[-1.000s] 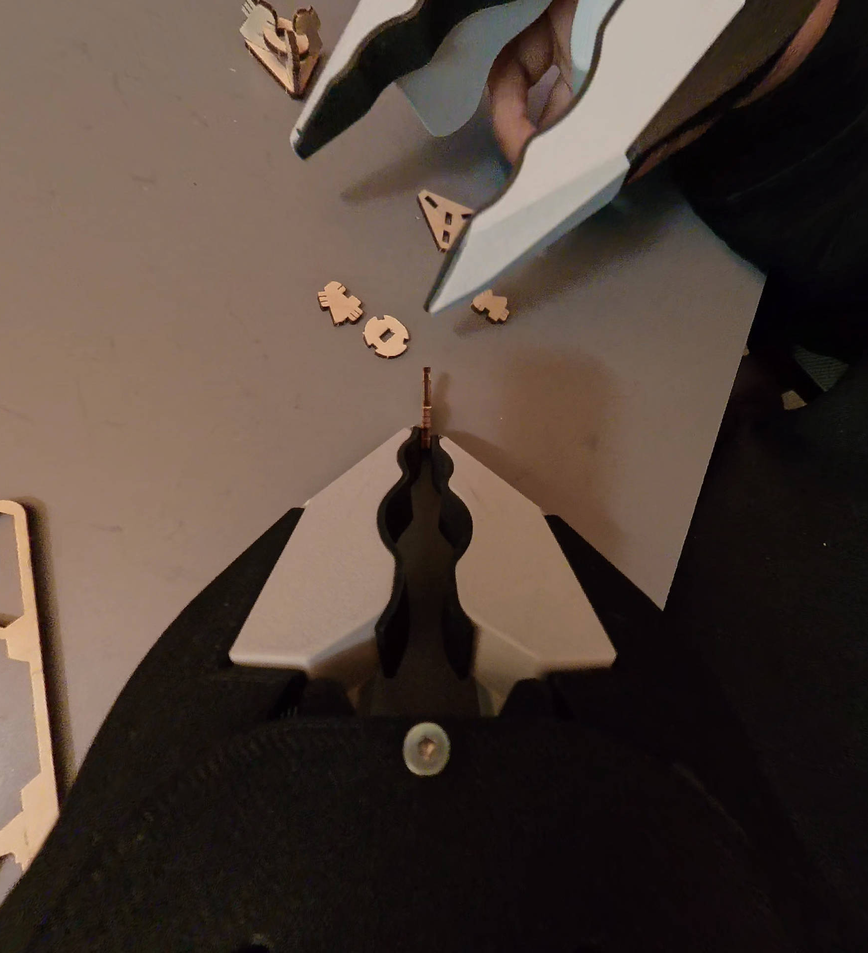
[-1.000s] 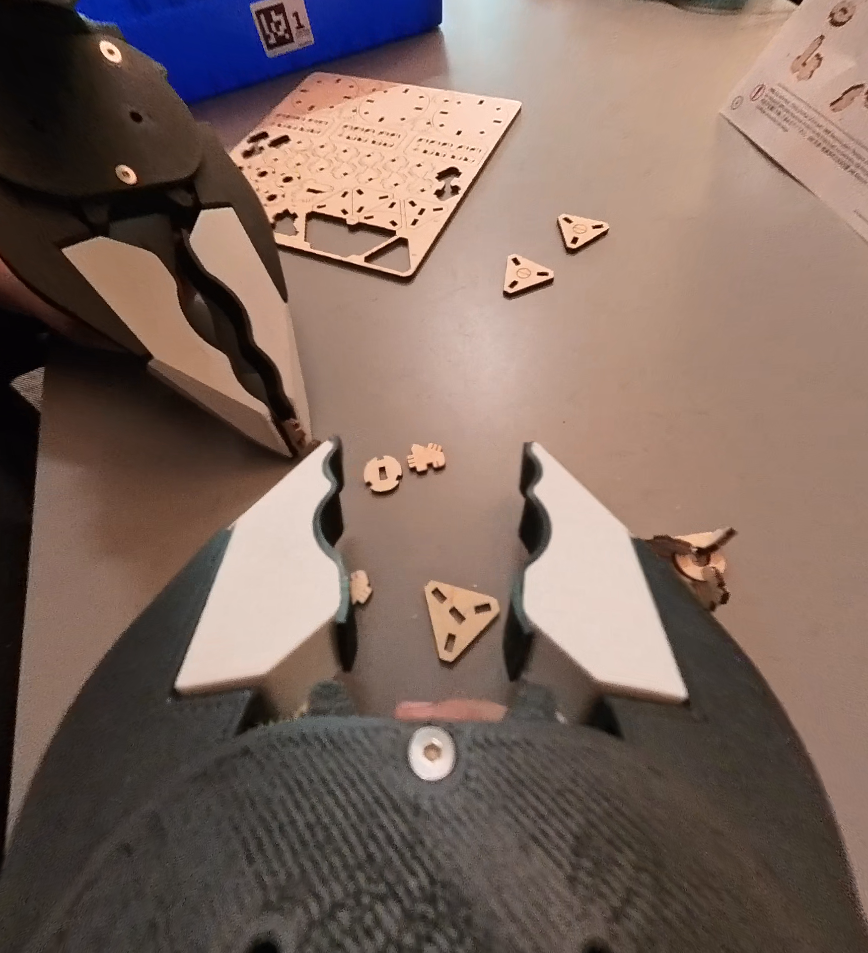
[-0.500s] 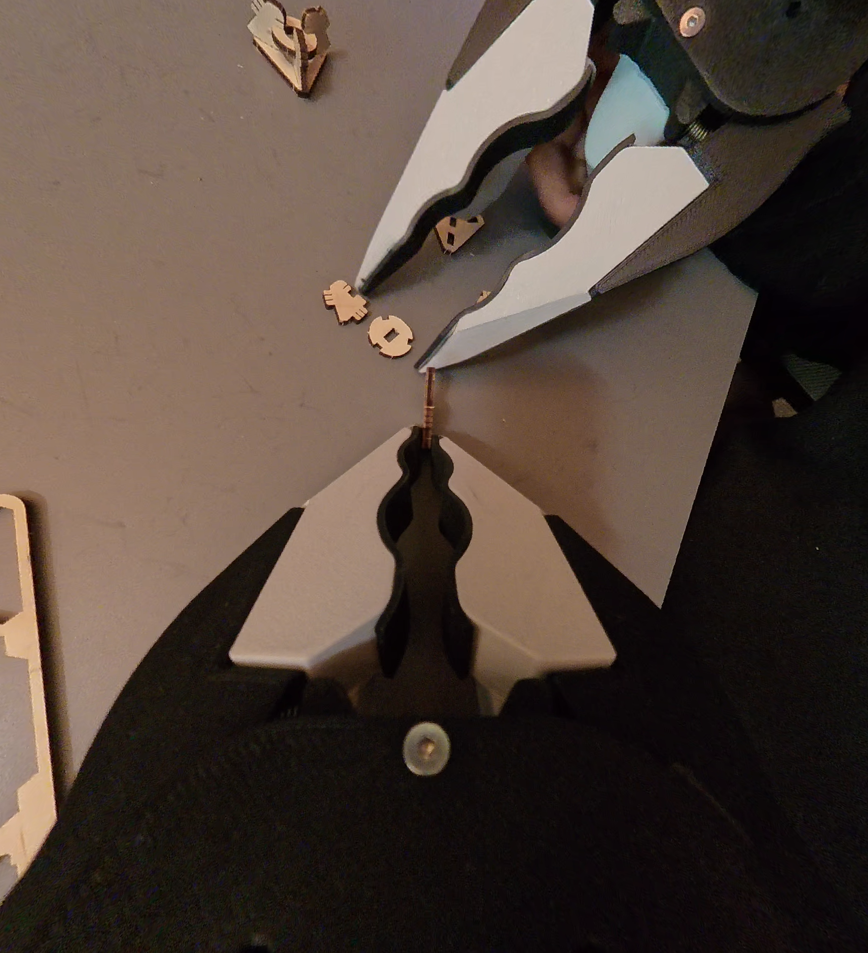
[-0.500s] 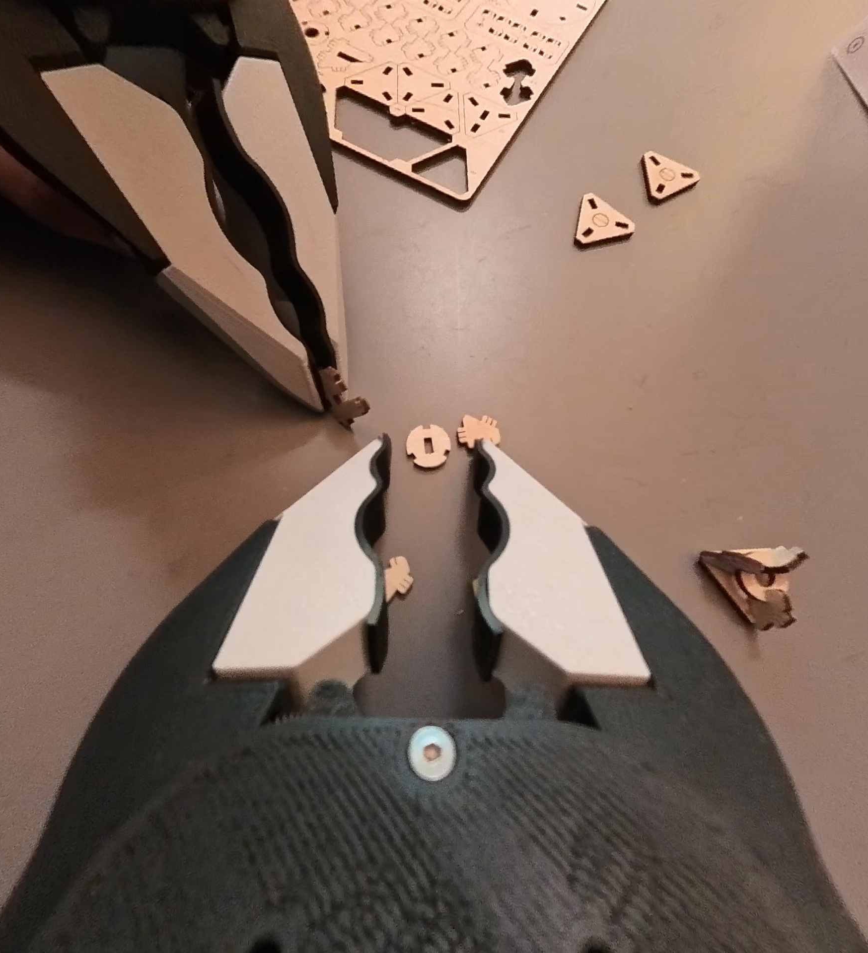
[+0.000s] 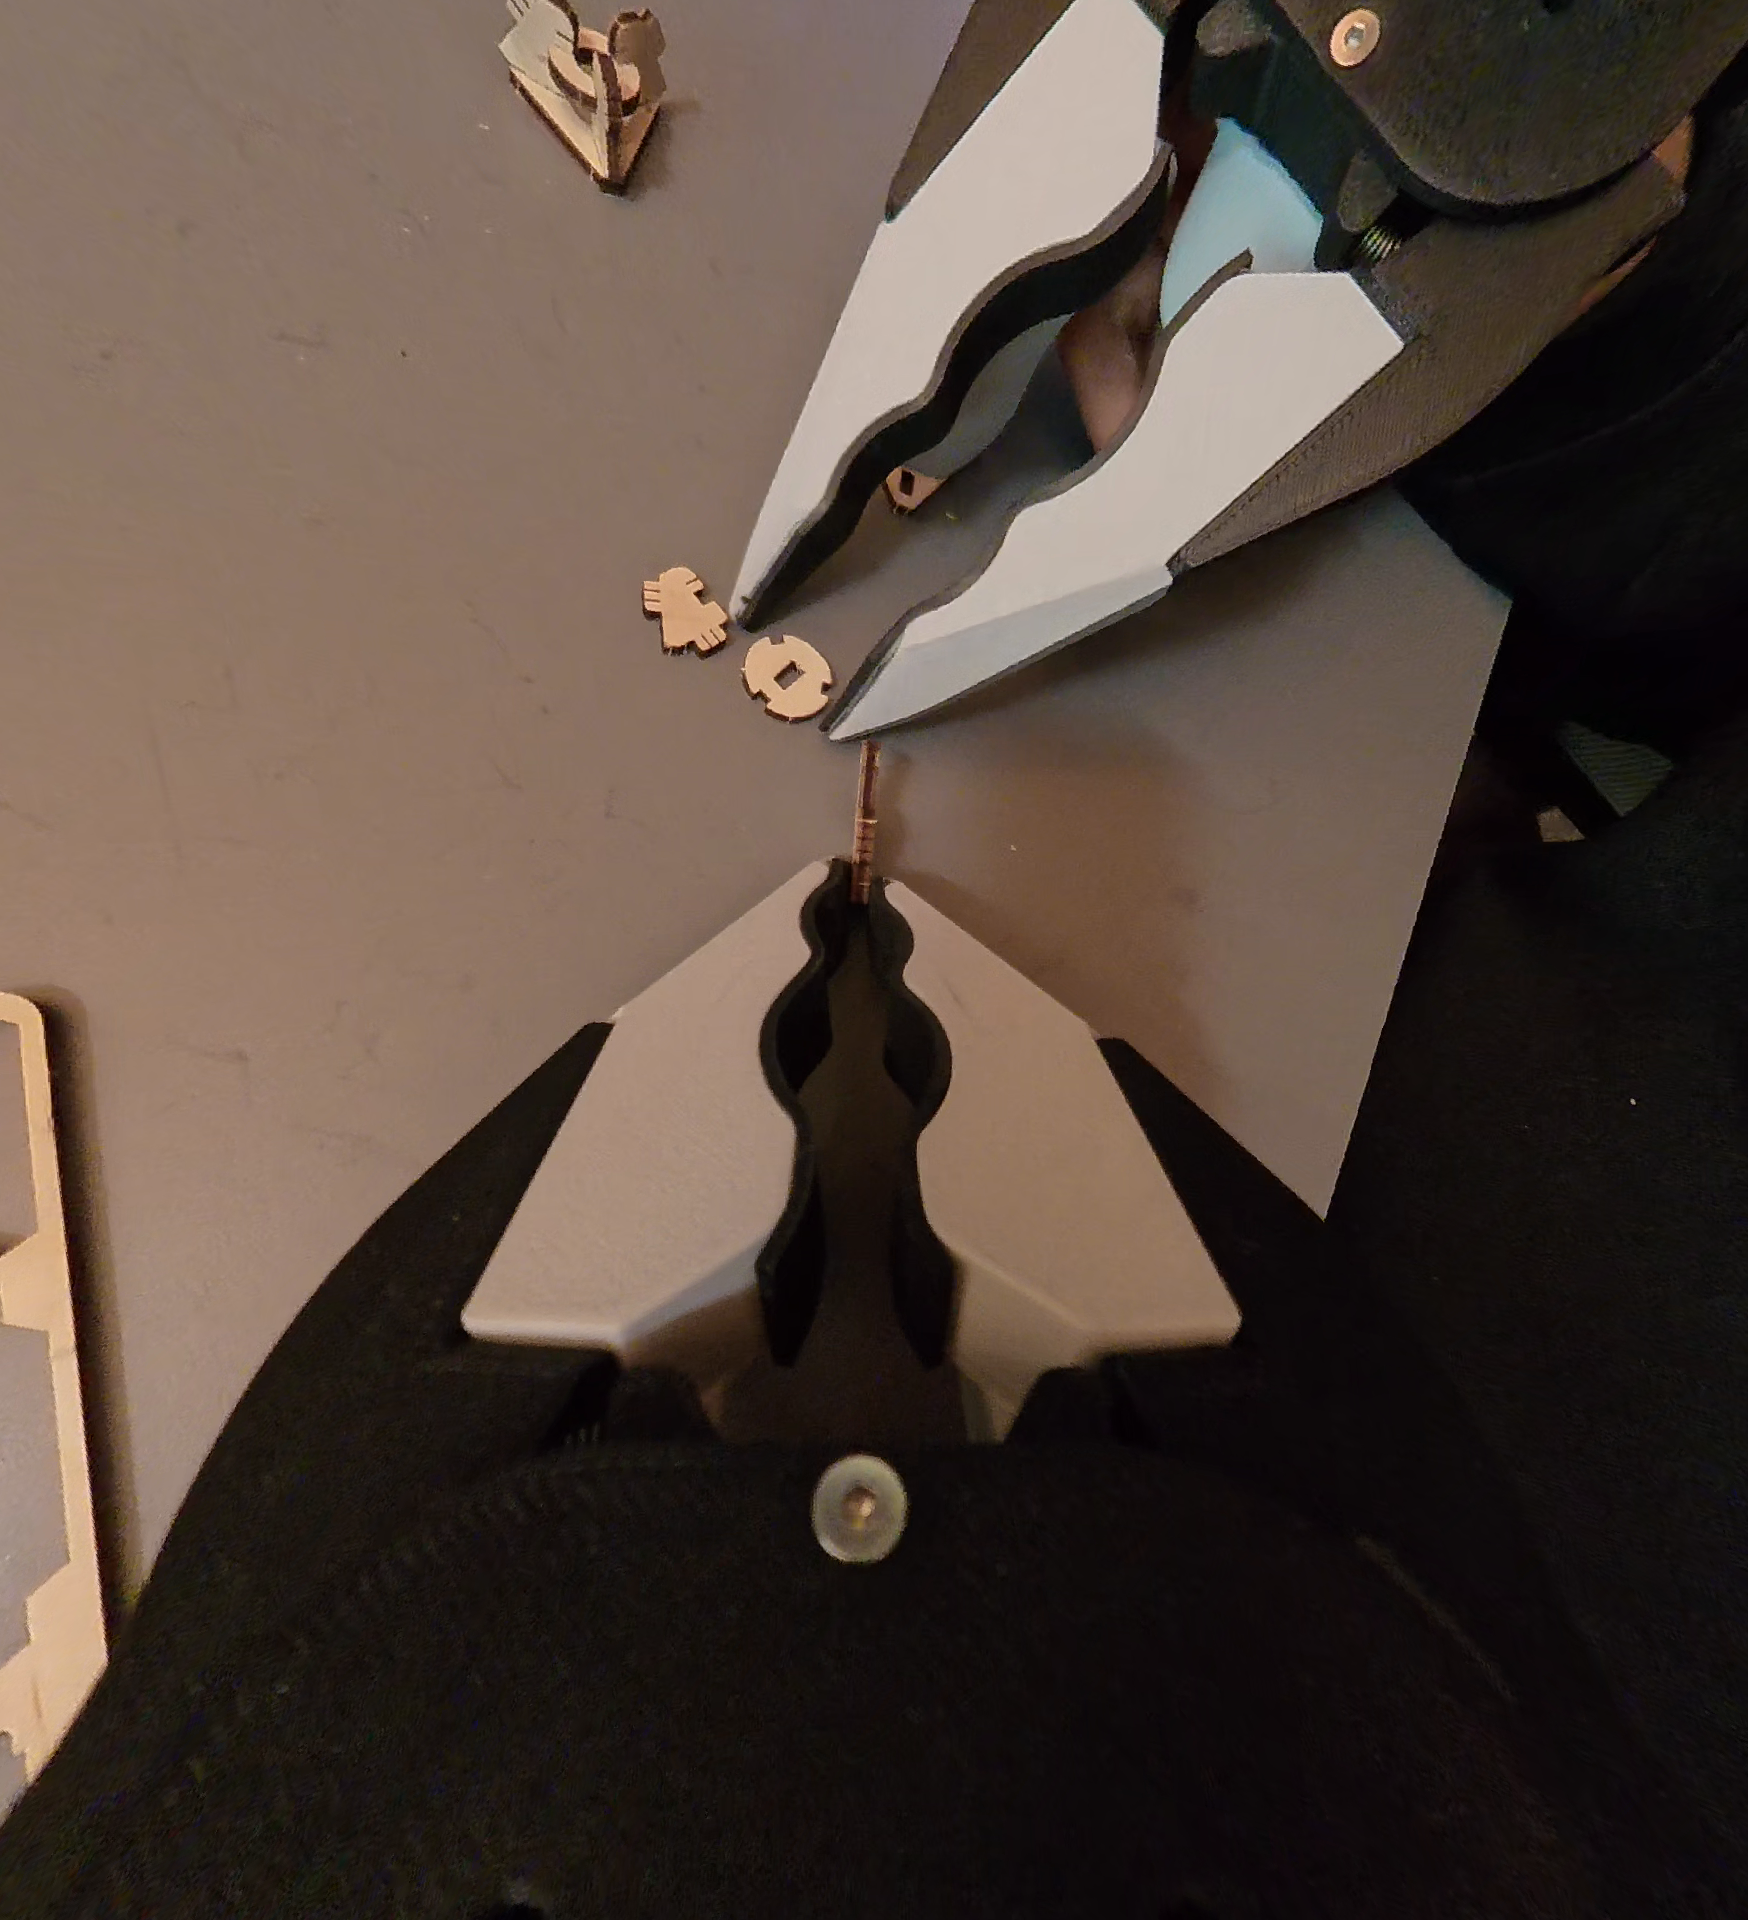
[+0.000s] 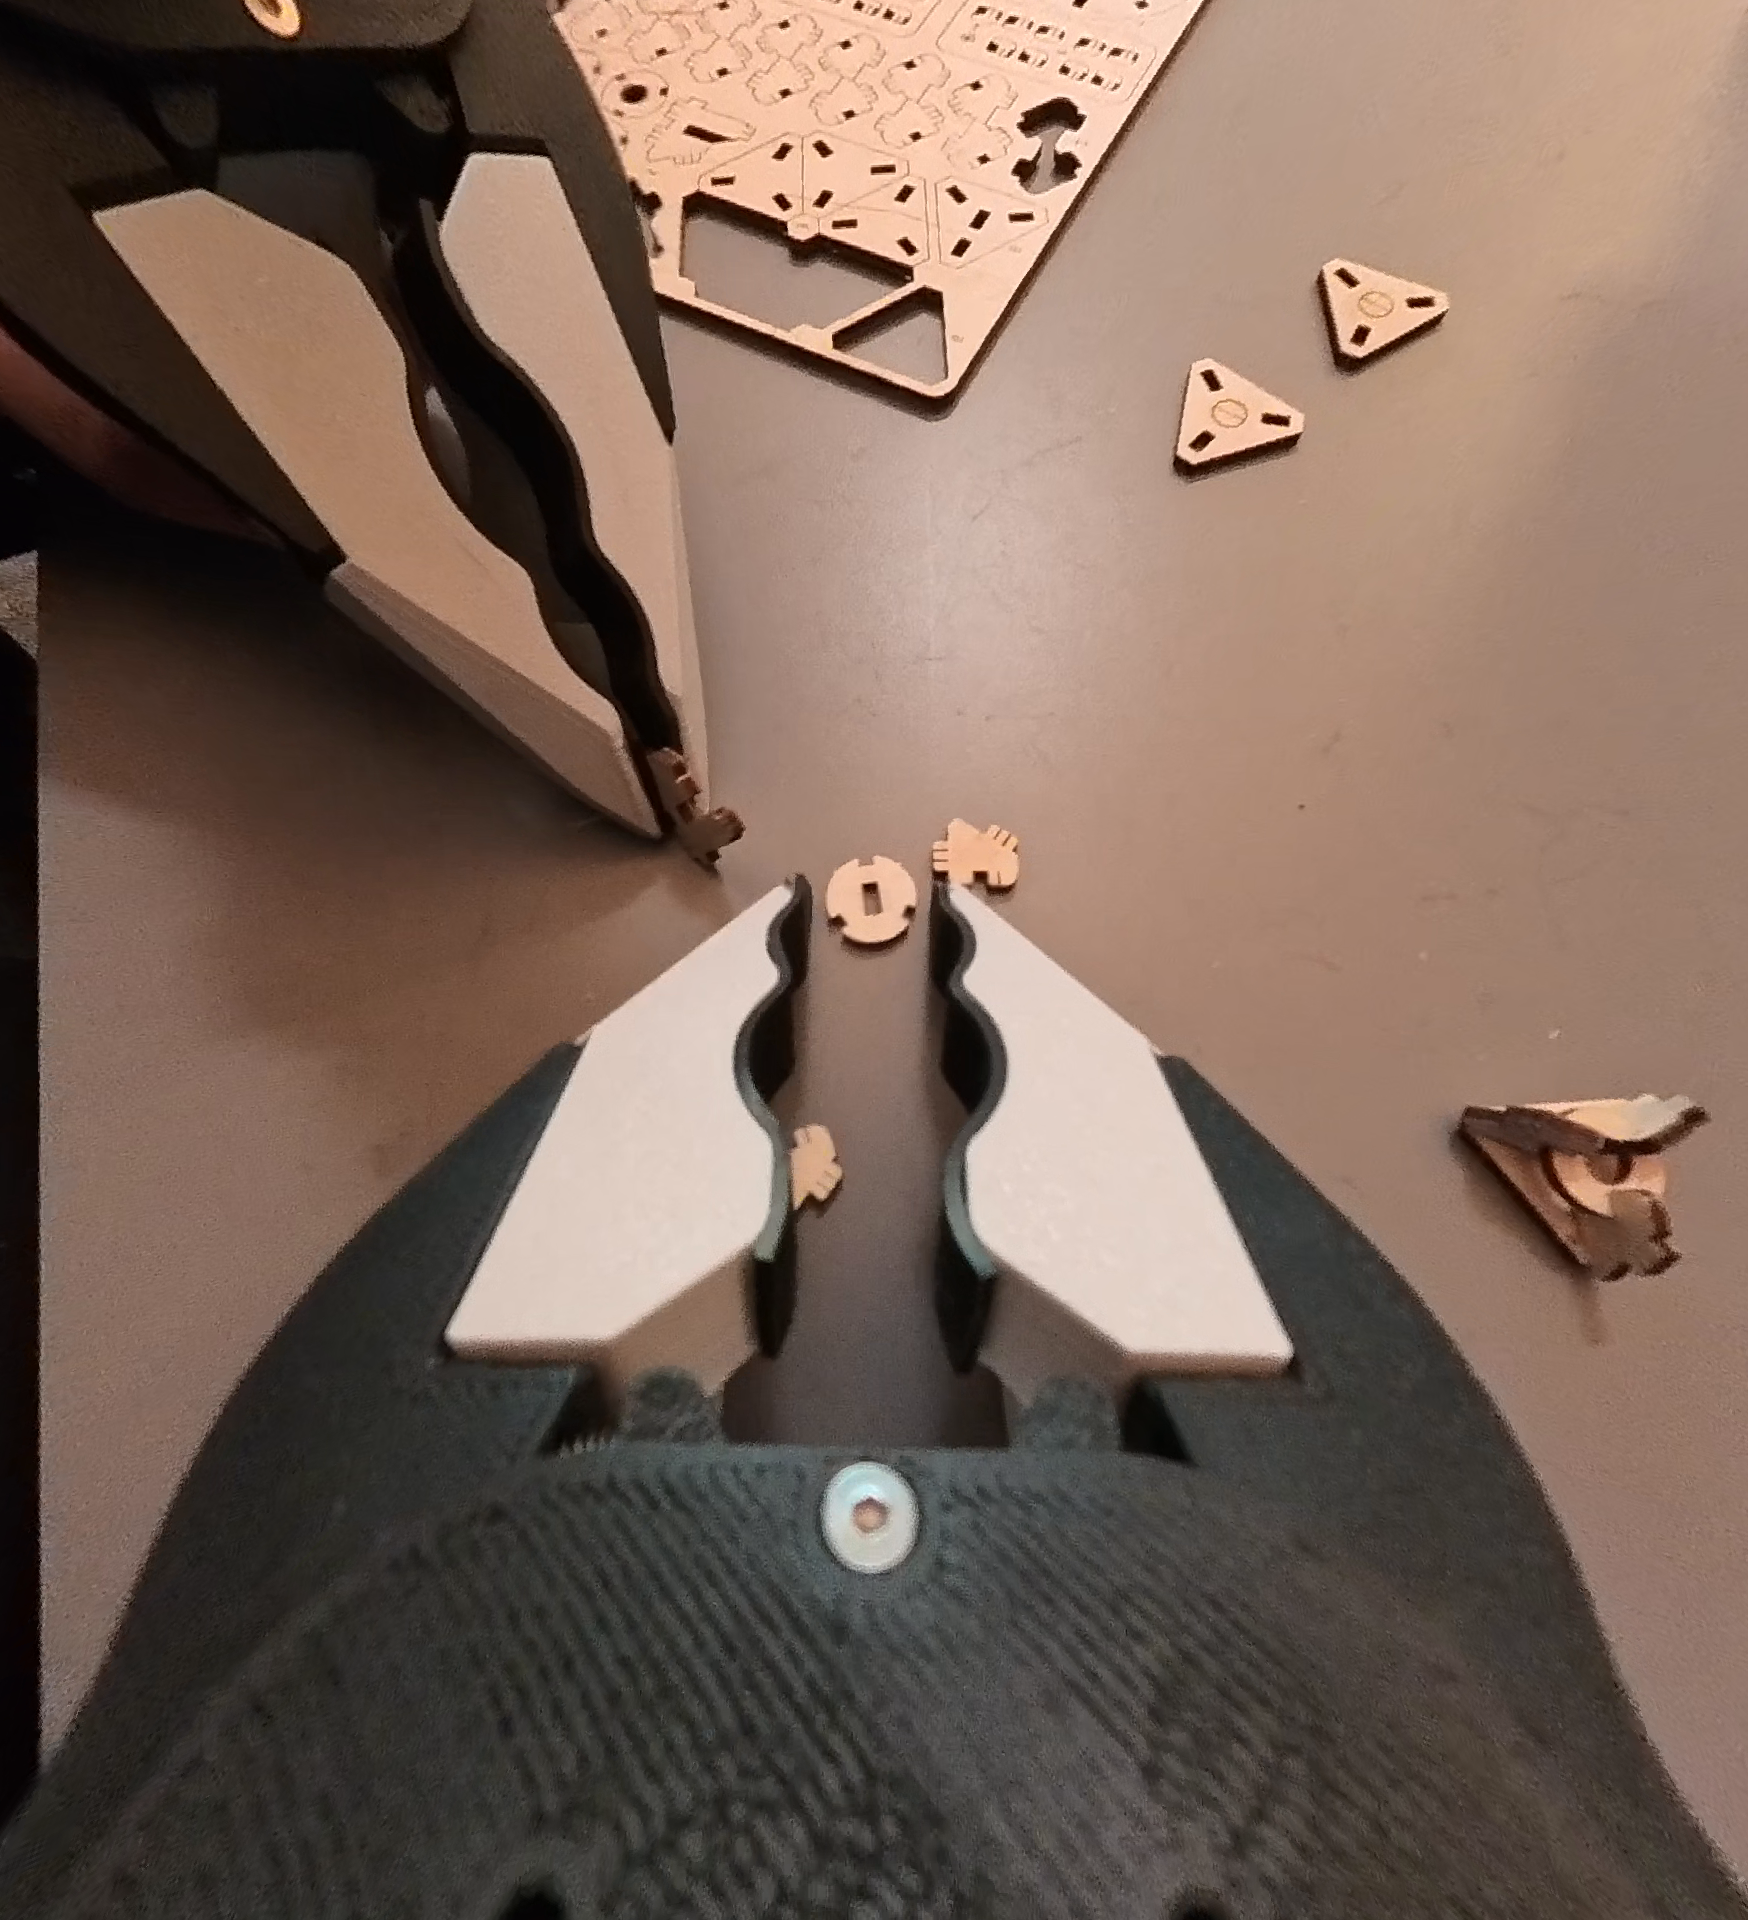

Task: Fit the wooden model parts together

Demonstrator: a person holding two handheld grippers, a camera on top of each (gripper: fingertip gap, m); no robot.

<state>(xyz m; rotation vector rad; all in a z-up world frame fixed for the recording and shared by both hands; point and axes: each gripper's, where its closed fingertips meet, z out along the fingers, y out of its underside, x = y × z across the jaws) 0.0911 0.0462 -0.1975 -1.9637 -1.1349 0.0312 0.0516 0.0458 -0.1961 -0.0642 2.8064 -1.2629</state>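
Note:
My left gripper [image 5: 859, 871] is shut on a thin notched wooden piece [image 5: 865, 816], which I see edge-on sticking out of the fingertips. The right wrist view shows the same piece [image 6: 688, 805] pinched at the left gripper's [image 6: 667, 790] tip just above the grey table [image 6: 1265, 779]. My right gripper [image 6: 868, 891] is low over the table with its jaws narrowly apart. A small round wooden disc with a square hole [image 6: 870, 906] lies flat between its fingertips, with a slim gap on each side. The disc [image 5: 789, 677] also shows in the left wrist view.
A small comb-shaped piece [image 6: 974, 854] lies beside the disc, and another [image 6: 814, 1166] lies under my right gripper. Two wooden triangles [image 6: 1236, 418] and a cut-out wooden sheet [image 6: 849, 135] lie farther off. An assembled wooden part [image 6: 1576, 1184] is to the right. The table edge [image 5: 1410, 935] runs close by. Left tips to right tips: about 4 cm.
My right gripper moved forward and down to the disc, and its jaws narrowed from wide open to just around it. My left gripper stayed still, holding its piece.

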